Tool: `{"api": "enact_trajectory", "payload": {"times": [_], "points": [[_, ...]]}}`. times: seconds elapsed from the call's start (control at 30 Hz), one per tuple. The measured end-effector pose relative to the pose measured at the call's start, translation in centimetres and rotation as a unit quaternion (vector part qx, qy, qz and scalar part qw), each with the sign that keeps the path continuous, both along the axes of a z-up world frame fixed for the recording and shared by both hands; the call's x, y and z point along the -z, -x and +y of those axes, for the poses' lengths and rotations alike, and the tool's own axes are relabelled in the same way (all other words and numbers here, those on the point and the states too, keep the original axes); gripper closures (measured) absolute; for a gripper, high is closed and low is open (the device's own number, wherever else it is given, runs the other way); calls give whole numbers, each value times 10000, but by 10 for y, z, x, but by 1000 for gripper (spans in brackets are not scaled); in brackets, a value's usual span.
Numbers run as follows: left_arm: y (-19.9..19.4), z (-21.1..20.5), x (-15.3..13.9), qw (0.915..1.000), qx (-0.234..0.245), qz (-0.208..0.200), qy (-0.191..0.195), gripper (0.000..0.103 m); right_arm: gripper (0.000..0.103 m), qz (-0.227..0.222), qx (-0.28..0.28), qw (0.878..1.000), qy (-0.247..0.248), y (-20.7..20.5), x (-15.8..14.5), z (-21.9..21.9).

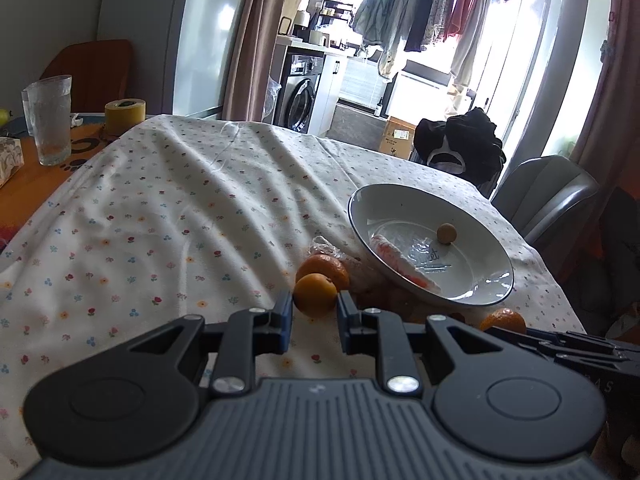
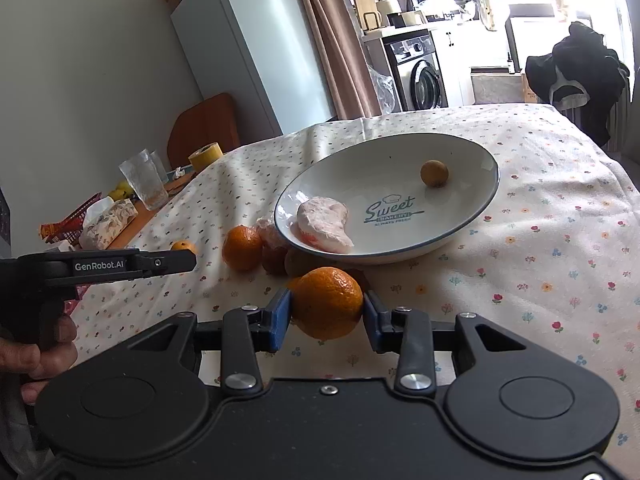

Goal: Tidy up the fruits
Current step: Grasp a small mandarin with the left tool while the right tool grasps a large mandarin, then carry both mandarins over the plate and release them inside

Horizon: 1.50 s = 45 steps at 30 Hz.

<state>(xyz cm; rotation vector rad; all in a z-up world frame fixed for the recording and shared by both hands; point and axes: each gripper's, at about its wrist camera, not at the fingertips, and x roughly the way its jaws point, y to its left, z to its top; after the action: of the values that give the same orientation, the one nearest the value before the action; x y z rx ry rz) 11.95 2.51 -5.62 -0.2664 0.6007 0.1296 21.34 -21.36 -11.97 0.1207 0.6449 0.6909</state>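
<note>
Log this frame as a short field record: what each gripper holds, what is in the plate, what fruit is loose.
left gripper: shut on small orange
right gripper: shut on large orange
plate: holds a small round brown fruit and a wrapped pink-white item
loose fruit: one orange on the cloth beside the plate's rim
surface: floral tablecloth

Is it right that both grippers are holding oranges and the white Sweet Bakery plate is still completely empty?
Not quite: the plate isn't empty. The right wrist view shows a small round brown fruit and a wrapped pinkish piece on it. The left gripper and right gripper do each hold an orange.
</note>
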Motion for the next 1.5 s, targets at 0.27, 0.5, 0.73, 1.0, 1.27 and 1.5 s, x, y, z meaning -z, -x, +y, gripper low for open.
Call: {"api": "enact_trajectory", "payload": {"times": [0.27,0.5,0.73,1.0,1.27,1.5], "points": [[0,-16,-14,9996,195,-168,-73,82,66,-121,18,9999,-78,0,-11,-4],[-8,-25,-23,9990,312,-300,-75,82,66,-269,105,9995,-127,-4,-25,-10],[-24,-35,-27,9983,433,-395,-50,82,66,-450,173,9987,-165,-9,-37,-14],[-49,-50,-21,9972,649,-373,-50,82,66,-522,268,9982,-127,-21,-42,-18],[-70,-57,-15,9967,767,-281,34,82,66,-506,464,9976,-132,-36,-40,-29],[-91,-56,-8,9974,695,-148,151,78,66,-465,594,9970,-167,-45,-37,-37]]}}
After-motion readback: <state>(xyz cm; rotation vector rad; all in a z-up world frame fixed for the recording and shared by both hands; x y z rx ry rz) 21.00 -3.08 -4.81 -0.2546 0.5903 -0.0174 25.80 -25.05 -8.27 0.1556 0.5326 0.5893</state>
